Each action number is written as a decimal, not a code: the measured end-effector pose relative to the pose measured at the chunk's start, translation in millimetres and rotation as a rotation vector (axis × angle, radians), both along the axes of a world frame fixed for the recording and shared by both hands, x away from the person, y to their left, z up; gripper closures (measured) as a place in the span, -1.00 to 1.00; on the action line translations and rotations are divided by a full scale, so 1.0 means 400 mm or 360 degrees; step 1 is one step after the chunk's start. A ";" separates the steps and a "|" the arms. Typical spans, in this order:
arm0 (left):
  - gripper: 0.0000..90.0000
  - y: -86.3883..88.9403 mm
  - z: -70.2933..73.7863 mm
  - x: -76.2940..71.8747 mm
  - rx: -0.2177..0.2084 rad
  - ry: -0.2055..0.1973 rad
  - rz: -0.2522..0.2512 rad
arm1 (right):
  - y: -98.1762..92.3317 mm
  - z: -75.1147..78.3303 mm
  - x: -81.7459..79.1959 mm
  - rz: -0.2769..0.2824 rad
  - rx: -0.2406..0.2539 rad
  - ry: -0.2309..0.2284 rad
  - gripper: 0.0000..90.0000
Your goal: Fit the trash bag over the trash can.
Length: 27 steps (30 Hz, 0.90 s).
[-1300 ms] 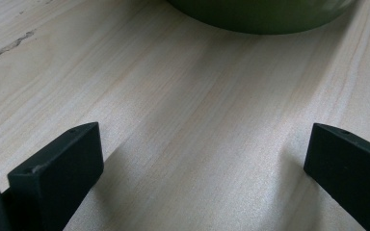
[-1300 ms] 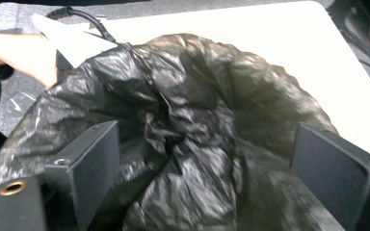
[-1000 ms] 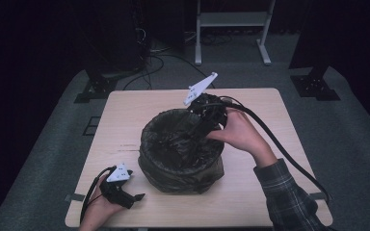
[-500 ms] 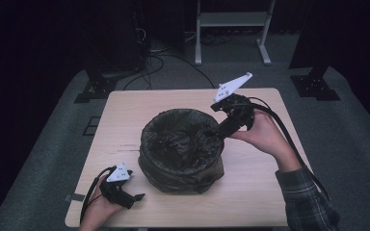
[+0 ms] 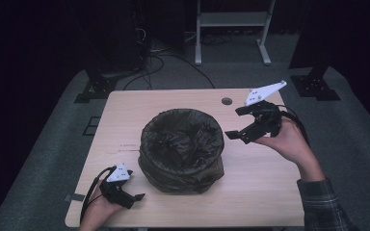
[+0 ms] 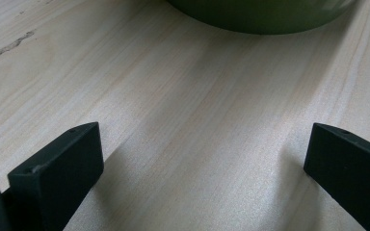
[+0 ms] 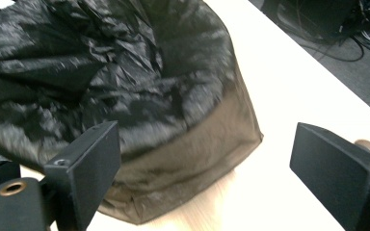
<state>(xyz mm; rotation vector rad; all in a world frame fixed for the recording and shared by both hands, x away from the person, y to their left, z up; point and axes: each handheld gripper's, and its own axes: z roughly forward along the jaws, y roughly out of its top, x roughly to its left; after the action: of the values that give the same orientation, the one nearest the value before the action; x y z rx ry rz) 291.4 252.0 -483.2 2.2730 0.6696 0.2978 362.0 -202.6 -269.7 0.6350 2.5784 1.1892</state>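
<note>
table: wooden, bears all | bin with black liner bag: mid-table, liner folded over rim | right hand-held gripper: jaws apart, empty, raised beside bin's right rim; approach the rim squarely, pinch only liner | left hand-held gripper: jaws apart, resting low near bin base; keep clear or steady the bin

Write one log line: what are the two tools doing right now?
left tool: open, resting on table | right tool: open, empty, raised right of bin | black bag: lining bin

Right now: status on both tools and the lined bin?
Left tool open, low on the table, holding nothing. Right tool open, raised right of the bin, apart from it. Black liner covers the rim. Nothing between.
</note>
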 end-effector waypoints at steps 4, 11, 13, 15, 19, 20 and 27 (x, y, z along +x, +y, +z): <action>-1.00 0.000 0.000 0.000 0.0001 0.0000 0.0000 | -0.039 -0.025 -0.008 -0.0034 0.0027 0.0017 -0.80; -1.00 0.000 0.000 0.000 0.0000 0.0000 0.0000 | -0.096 -0.103 -0.012 -0.0098 0.0037 0.0047 -0.80; -1.00 0.000 0.000 0.000 0.0001 0.0000 0.0000 | -0.111 -0.139 -0.013 -0.0118 0.0027 0.0058 -0.80; -1.00 0.000 0.000 0.000 0.0002 0.0001 -0.0001 | -0.125 -0.174 -0.013 -0.0144 0.0022 0.0054 -0.80; -1.00 0.000 0.000 0.000 0.0003 0.0002 -0.0001 | -0.146 -0.250 -0.013 -0.0167 0.0026 0.0087 -0.80; -1.00 0.000 0.000 0.000 0.0002 0.0002 -0.0001 | -0.150 -0.268 -0.014 -0.0167 0.0042 0.0093 -0.80; -1.00 0.000 0.000 0.000 0.0000 0.0001 0.0002 | -0.165 -0.389 -0.028 -0.0212 0.0038 0.0141 -0.80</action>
<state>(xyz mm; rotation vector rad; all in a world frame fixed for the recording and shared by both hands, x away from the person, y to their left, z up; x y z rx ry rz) 291.3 251.9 -483.1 2.2728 0.6717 0.2975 350.9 -268.5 -425.1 0.8691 2.5505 1.1755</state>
